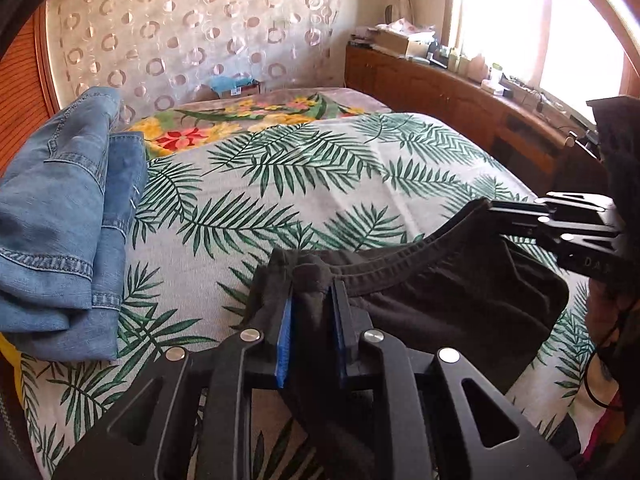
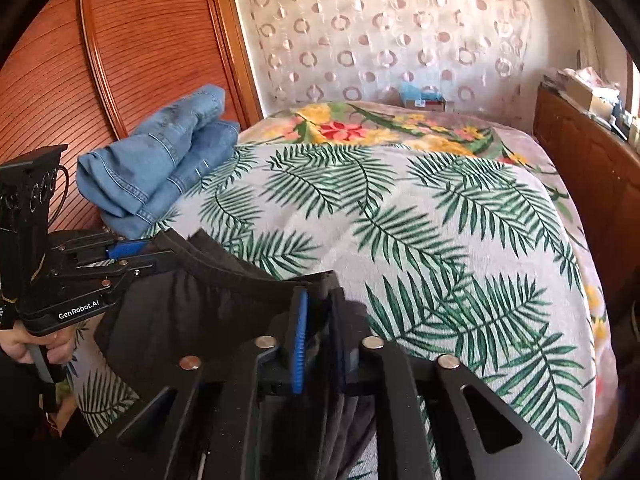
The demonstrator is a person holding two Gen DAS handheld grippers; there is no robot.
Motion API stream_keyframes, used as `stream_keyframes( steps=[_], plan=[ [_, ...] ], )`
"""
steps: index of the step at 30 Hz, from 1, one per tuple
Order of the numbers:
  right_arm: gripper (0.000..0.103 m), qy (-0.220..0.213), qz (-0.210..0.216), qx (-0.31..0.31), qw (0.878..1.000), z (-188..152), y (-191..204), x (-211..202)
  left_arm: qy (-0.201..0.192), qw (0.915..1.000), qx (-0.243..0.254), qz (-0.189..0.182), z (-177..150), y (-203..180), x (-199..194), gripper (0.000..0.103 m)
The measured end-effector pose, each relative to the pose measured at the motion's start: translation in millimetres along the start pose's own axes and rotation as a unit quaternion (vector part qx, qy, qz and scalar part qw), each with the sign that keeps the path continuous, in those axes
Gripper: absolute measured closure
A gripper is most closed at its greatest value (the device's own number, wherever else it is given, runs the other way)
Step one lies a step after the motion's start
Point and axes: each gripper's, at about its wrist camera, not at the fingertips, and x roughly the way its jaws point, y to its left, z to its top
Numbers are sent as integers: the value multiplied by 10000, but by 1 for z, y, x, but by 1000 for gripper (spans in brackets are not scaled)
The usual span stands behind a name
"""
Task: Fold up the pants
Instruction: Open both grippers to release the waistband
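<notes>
A home bedroom: a bed point(image 2: 440, 208) under a palm-leaf cover fills the middle, folded jeans point(image 2: 160, 168) at its ten o'clock edge, a circle-patterned curtain point(image 2: 380, 32) at twelve, a slatted wooden wardrobe point(image 2: 132, 52) at ten, a cluttered wooden sideboard point(image 1: 440, 84) below the window at two.

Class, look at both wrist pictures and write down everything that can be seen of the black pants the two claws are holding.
The black pants look like soft, matte knit cloth with a stitched, ribbed waistband that sags in a curve between two grips. The left claw is shut on bunched cloth at one end of the waistband, and the right claw is shut on the other end. The cloth hangs slack below the band, above the palm-leaf bedspread. The legs are out of view.
</notes>
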Motion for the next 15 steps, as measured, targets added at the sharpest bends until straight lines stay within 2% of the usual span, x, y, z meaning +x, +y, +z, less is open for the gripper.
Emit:
stream_keyframes(
  steps=[2, 4, 5, 6, 10, 15],
  plan=[
    [86, -63, -33, 2, 10000, -2, 0, -8, 50, 10000, -45, 27, -2, 1, -1, 78],
    [82, -93, -132, 17, 9999, -7, -1, -20, 33, 9999, -64, 79, -4, 0, -7, 68],
    [82, -100, -159, 18, 9998, -11, -2, -26, -5, 9999, -57, 101, -4, -1, -11, 58],
    [81, -91, -181, 24, 9998, -16, -3, -30, -67, 9999, -55, 91, -6, -1, -16, 53],
    [81, -29, -249, 81, 9997, -37, -1, -52, -167, 9999, -30, 15, -14, -7, -30, 52],
    [81, 36, -66, 281, 9996, -57, 4, -73, 61, 9999, 126, -59, -33, -19, -28, 52]
  ],
)
